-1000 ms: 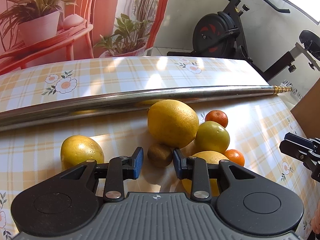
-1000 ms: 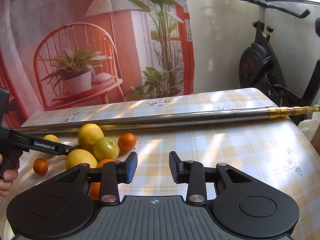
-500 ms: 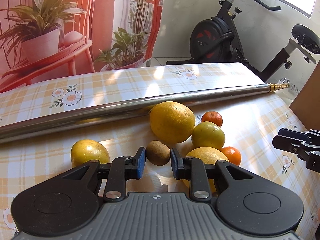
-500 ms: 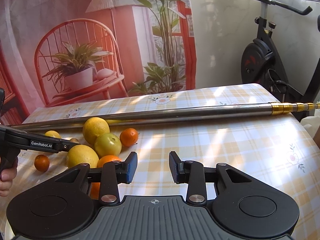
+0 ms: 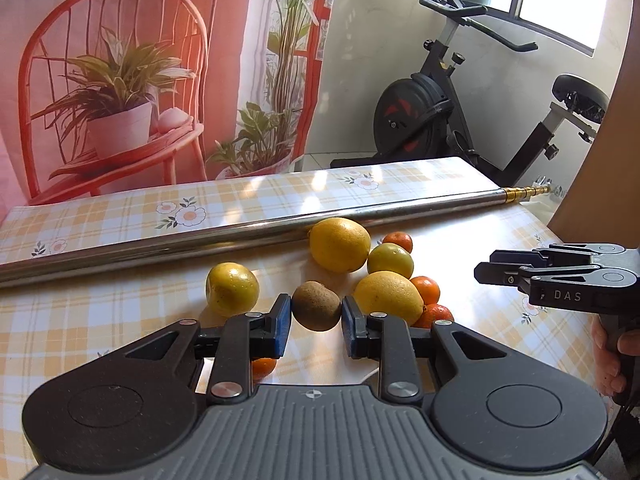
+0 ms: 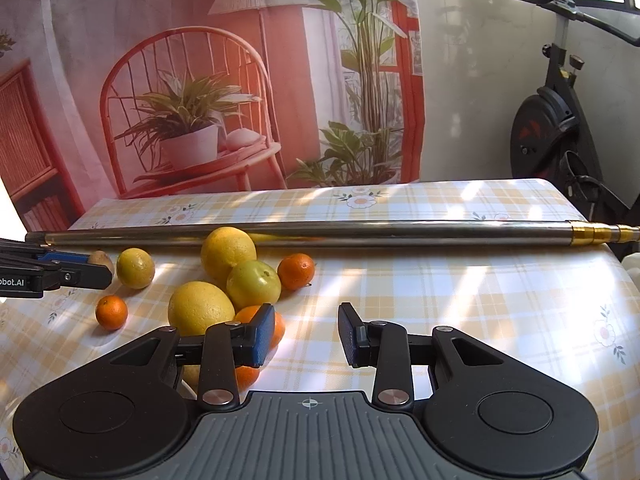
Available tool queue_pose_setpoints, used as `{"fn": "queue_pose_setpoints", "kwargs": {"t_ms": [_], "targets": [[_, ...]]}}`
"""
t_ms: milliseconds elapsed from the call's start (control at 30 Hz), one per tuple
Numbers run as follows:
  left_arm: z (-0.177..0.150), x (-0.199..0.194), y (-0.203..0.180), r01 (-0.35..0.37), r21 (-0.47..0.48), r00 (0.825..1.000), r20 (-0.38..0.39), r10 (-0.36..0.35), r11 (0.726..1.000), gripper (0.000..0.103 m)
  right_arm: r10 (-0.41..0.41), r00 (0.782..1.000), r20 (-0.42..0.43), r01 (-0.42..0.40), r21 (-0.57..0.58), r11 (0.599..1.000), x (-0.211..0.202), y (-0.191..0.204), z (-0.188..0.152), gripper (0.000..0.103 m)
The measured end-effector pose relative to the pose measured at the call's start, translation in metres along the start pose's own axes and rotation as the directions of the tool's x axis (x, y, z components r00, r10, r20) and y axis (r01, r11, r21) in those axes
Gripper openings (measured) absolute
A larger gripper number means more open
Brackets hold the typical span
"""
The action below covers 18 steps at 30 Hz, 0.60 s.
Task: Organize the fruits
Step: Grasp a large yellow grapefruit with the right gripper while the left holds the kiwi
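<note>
Kiwi caught in my left hand-held gripper (image 5: pixel 313 325)

Its pads clamp the brown kiwi (image 5: pixel 316 306) above the bench (image 5: pixel 120 312), beside the citrus pile (image 5: pixel 360 264); my right hand-held gripper (image 6: pixel 307 335) sits narrowed and empty.

Big printed backdrop (image 6: pixel 200 80) of a red chair and plants at 11 o'clock, exercise bike (image 5: pixel 460 120) by the white wall at 2, sunny window (image 5: pixel 560 0) above it, dappled light everywhere.

fruits (image 6: pixel 224 280) on table (image 6: pixel 460 300), pole (image 6: pixel 320 233) behind
</note>
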<state>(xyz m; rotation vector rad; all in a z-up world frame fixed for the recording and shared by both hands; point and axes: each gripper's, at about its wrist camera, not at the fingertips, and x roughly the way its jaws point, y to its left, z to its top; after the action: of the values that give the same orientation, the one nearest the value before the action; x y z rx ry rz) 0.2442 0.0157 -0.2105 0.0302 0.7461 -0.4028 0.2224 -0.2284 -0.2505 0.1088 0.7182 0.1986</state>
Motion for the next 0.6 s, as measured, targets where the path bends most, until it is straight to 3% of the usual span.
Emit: {"fn": "queue_pose_setpoints", "kwargs": {"t_ms": [300,600], "targets": [[-0.018,-0.033,0.001,-0.03,-0.034,0.998,0.056,0.032,0.999,0.028,0.084,0.996,-0.03,-0.086,-0.088,0.992,0.011,0.026,0.012,0.032],[-0.026,-0.035,0.002,-0.025,-0.054,0.998,0.056,0.028,0.998,0.028,0.125,0.99,-0.061,-0.133,-0.137,0.982,0.025,0.049,0.022,0.032]]}}
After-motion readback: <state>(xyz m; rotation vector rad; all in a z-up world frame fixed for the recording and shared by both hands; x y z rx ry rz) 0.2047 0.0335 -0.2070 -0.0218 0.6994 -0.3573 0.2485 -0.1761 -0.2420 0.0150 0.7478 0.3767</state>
